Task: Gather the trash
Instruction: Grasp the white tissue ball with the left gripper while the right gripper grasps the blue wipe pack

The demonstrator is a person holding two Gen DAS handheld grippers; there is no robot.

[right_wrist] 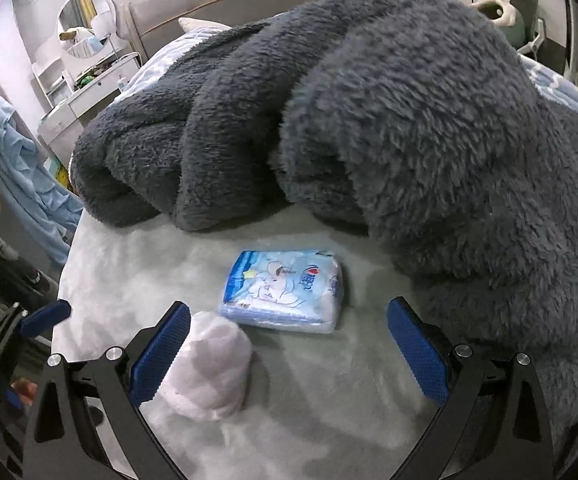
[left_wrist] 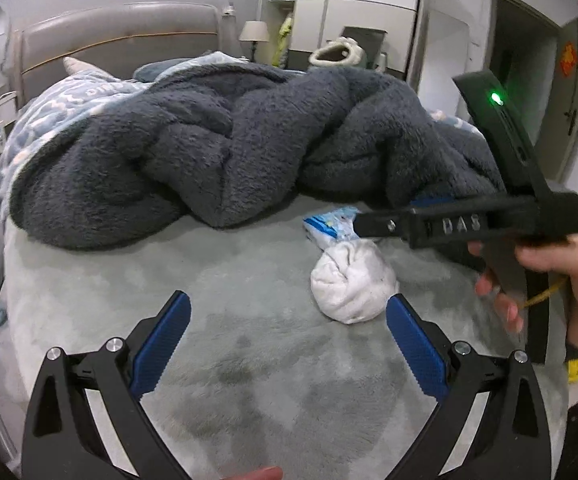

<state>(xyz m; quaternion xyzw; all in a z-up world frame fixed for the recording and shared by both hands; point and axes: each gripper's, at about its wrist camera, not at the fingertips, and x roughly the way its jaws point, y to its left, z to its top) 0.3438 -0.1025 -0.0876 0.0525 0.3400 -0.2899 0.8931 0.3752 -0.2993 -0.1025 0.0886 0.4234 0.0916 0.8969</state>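
Right tongs (right_wrist: 289, 354) — tissue pack (right_wrist: 283, 290) just ahead

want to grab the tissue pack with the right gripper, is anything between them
Nothing blocks it. The right gripper is open, and the tissue pack lies just ahead on bare bed cover. The white sock ball sits beside its left finger, off the path.
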